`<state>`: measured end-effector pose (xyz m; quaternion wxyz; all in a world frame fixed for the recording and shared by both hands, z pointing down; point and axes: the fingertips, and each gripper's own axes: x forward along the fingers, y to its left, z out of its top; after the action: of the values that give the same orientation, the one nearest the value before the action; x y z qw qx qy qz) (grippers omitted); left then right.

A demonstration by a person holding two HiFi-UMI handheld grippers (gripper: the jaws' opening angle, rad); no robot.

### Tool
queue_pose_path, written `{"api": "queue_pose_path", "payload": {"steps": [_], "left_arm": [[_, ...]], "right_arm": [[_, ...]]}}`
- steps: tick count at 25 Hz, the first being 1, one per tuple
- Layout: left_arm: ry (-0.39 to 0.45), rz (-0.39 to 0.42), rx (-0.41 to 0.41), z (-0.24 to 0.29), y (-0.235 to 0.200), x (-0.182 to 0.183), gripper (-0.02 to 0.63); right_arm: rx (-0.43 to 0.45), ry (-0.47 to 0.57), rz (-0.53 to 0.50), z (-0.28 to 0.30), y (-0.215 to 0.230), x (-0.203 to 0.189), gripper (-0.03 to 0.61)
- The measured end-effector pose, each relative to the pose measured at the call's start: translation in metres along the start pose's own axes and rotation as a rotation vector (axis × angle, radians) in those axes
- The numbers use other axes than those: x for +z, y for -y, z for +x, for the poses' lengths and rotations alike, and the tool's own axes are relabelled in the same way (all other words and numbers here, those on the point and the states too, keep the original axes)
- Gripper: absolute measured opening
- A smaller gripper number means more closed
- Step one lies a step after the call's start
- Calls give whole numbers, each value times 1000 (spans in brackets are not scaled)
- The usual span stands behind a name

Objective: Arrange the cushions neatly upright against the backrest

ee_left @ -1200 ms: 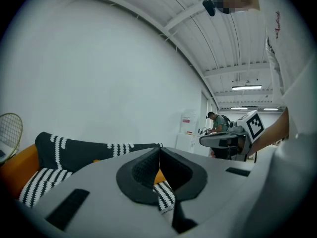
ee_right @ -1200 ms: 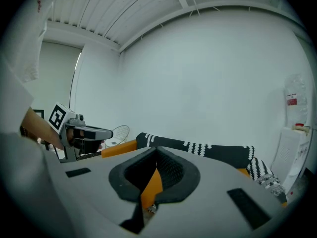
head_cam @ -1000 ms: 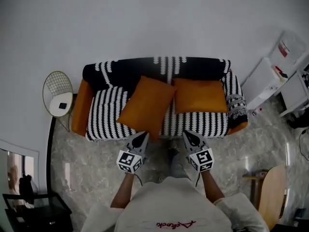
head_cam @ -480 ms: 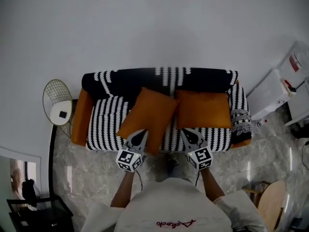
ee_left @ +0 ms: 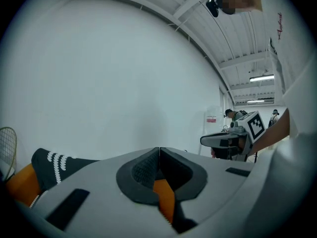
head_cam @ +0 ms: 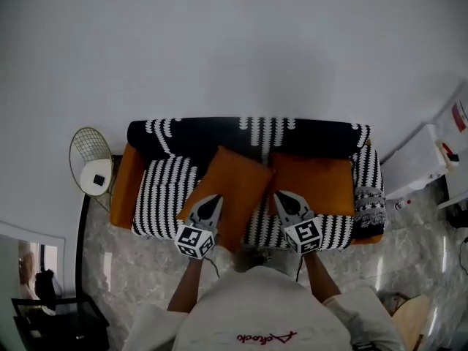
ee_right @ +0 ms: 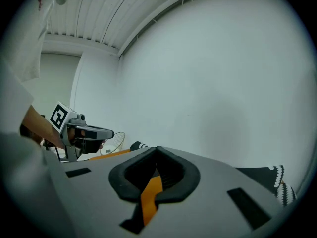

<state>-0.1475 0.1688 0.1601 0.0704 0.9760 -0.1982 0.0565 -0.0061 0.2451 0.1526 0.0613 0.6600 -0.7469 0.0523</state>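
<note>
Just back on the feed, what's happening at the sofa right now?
A person stands in front of the sofa with a gripper in each hand. Both grippers are shut and hold nothing. The left gripper is over the left cushion, which sits askew with a corner toward the seat's front. The right gripper is by the front edge of the right cushion, which sits square to the backrest. Neither cushion is gripped yet.

Red script [head_cam: 265, 338] on shirt [head_cam: 256, 302], unreadable, no legible text
</note>
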Motion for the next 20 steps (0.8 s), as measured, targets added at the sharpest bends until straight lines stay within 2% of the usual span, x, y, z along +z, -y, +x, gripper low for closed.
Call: {"api": "queue_pose_path", "payload": {"steps": [11, 20], "left_arm": [[-17, 2, 78, 23, -34, 3, 31], [-50, -32, 69, 29, -60, -12, 31]], "right_arm": [[72, 6, -8, 56, 31, 11, 28], [59, -33, 11, 86, 36, 0, 28]]}}
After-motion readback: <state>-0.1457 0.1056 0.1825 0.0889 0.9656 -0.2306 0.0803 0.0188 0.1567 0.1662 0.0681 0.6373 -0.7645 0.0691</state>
